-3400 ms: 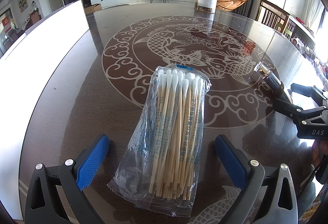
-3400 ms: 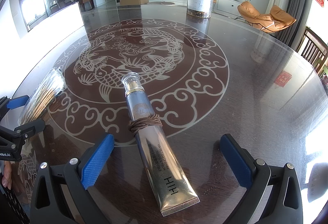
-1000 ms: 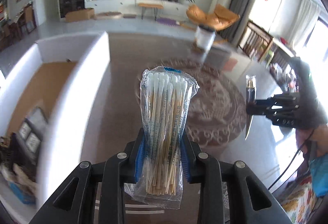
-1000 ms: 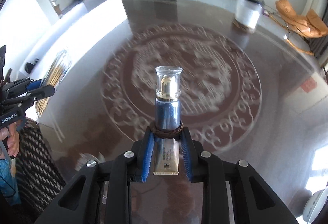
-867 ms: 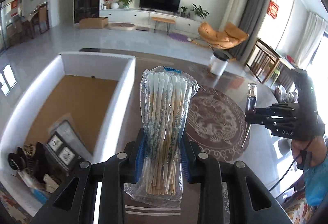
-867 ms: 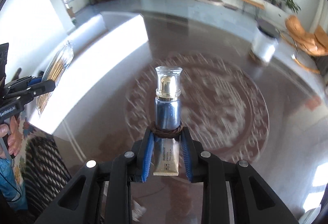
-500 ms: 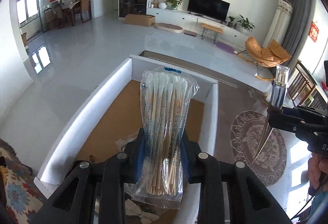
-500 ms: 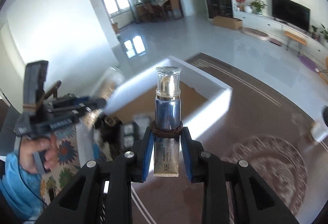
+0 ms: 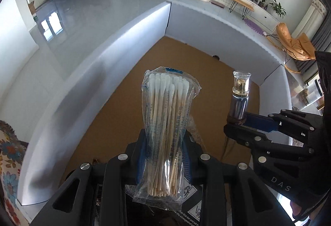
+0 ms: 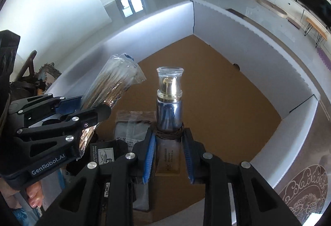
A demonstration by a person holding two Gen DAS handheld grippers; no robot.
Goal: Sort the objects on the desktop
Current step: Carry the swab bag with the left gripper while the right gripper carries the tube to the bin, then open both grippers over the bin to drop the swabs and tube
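A clear bag of cotton swabs [image 9: 165, 126] stands upright between the blue pads of my left gripper [image 9: 165, 143]; the jaws are starting to open, with the pads still on the bag. My right gripper [image 10: 168, 143] is shut on a silver-blue cosmetic tube [image 10: 169, 110] with a clear cap and a brown band around it. Both grippers hang side by side over a white box [image 10: 238, 25] with a brown cardboard floor. The left wrist view has the tube [image 9: 240, 97] at its right, and the right wrist view has the swab bag [image 10: 115, 81] at its left.
Dark packets and a wrapped flat item [image 10: 132, 130] lie at the near end of the box, under the grippers. The far part of the box floor [image 9: 186, 64] is bare. The patterned table [image 10: 306, 190] lies to the right. A person's fingers [image 10: 33, 195] hold the left gripper.
Both grippers have swung from over the table to over the white box and sunk a little. Each still carries its object, and they now hang closer together.
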